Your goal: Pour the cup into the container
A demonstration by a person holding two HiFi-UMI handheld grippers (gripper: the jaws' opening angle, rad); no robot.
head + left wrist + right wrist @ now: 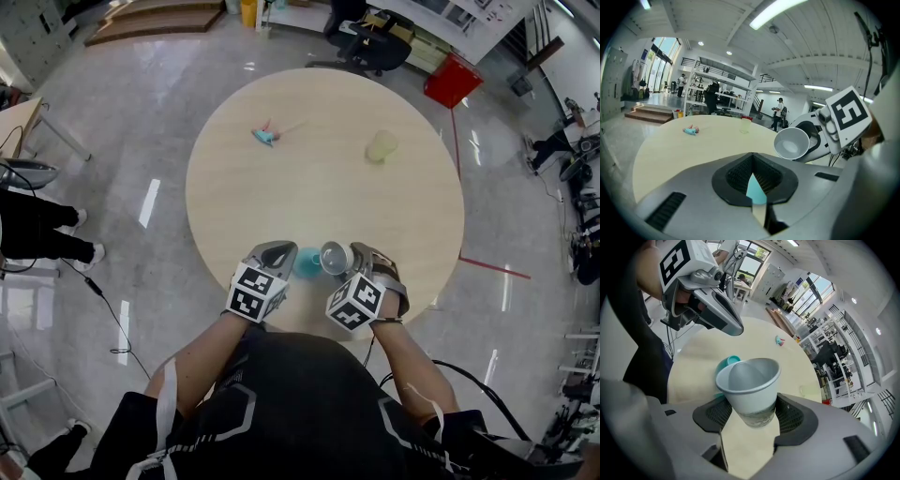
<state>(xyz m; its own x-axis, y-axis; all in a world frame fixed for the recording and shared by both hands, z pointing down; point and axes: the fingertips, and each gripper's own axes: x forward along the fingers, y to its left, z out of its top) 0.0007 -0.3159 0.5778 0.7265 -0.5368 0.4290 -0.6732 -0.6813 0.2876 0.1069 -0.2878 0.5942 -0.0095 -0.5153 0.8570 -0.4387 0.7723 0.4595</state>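
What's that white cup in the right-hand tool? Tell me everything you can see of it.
The paper cup is white, tapered, with a rolled rim and faint grey print near its base. The right gripper clamps its lower half between both jaws, holding it tipped on its side above the table, mouth turned towards the teal container. No contents show inside.

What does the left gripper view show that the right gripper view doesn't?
Only the left gripper view: left gripper tongs pinching the teal container wall; the cup seen mouth-on. Only the right gripper view: right gripper tongs clamped round the cup's lower half; the container's open mouth behind it. Both: the cup, round table, small teal item far across.
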